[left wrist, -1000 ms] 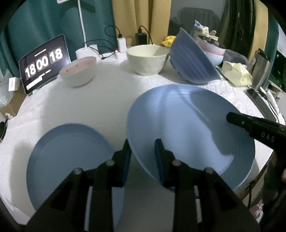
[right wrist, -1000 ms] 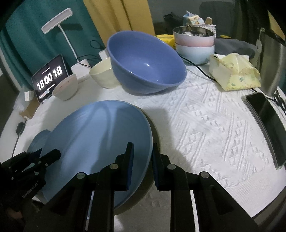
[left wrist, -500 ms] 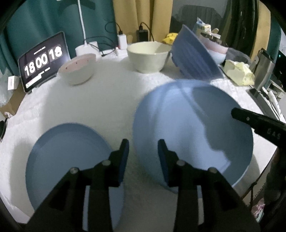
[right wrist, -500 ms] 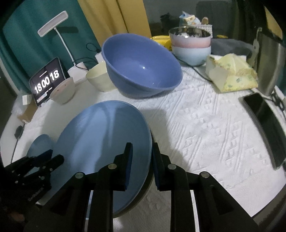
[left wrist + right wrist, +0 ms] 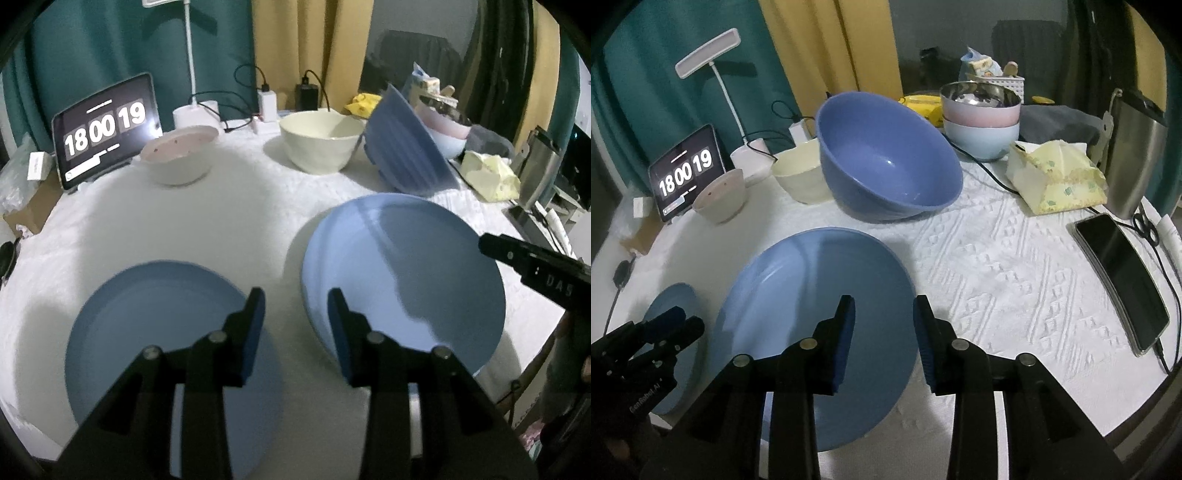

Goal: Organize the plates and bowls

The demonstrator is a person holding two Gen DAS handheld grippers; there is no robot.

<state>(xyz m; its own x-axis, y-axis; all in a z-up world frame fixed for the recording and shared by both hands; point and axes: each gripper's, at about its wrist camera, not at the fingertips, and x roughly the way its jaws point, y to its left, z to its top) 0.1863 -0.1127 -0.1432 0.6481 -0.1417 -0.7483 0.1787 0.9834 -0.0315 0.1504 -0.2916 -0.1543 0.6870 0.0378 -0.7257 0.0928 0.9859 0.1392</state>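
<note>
A large light-blue plate (image 5: 402,273) lies flat on the white tablecloth; it also shows in the right wrist view (image 5: 812,310). A smaller blue plate (image 5: 159,332) lies to its left, also seen in the right wrist view (image 5: 670,314). My left gripper (image 5: 296,314) is open and empty, above the gap between the two plates. My right gripper (image 5: 882,328) is open and empty, over the large plate's right edge. A big dark-blue bowl (image 5: 886,158) leans tilted behind. A cream bowl (image 5: 321,142) and a pinkish bowl (image 5: 179,153) stand further back.
A tablet clock (image 5: 105,125) and lamp base (image 5: 197,114) stand at the back left. Stacked pink and blue bowls (image 5: 980,118), a tissue pack (image 5: 1056,177), a steel flask (image 5: 1134,155) and a phone (image 5: 1123,280) sit on the right. The table edge (image 5: 1108,424) is near.
Both grippers have opened and let go of the large plate's rim. The plate, held tilted before, now lies flat on the cloth. Both grippers have drawn back a little.
</note>
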